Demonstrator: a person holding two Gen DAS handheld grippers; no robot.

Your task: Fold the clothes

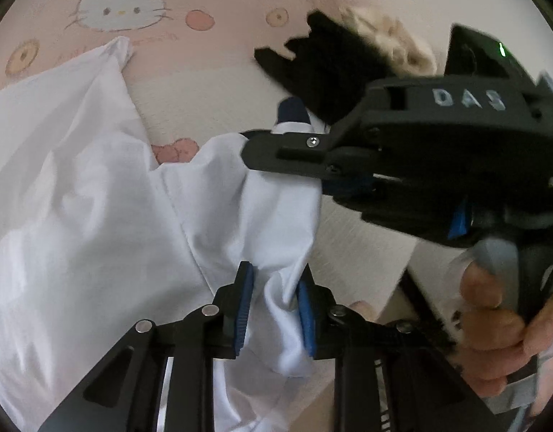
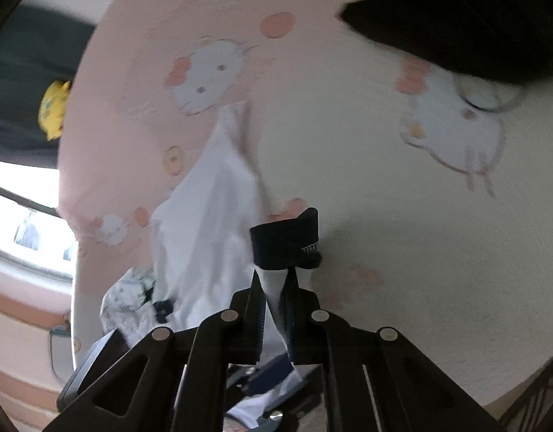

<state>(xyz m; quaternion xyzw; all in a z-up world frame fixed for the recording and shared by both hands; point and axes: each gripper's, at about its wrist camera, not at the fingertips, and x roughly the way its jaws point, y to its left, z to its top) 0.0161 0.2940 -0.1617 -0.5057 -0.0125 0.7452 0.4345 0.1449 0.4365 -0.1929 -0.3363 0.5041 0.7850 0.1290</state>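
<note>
Presently, the left claw (image 1: 272,309) is clenched on a bunched fold of the white garment (image 1: 96,187), cloth pinched between its blue pads (image 1: 243,309). The garment hangs and spreads to the left over a pink cartoon-cat sheet (image 1: 211,82); its lower edge is cut off by the frame, so its full shape cannot be read. Whether the surface beneath is a bed or a counter cannot be determined.

The right claw (image 2: 276,298) is closed on a narrow strip of the same white garment, just below a navy cuff (image 2: 285,241) with a line of white stitching. In the left wrist view this claw enters from the right, and its body hides the gripped portion; only a tip of the cuff shows above it. A hand (image 1: 499,327) holds its handle, partly cut off at the edge.

A black garment (image 1: 326,68) lies on the sheet beyond, with a pale fleecy item (image 1: 384,32) touching it; both are blurred. In the right wrist view a patterned white cloth (image 2: 128,298) and a yellow object (image 2: 54,108) appear at left, too indistinct to identify.
</note>
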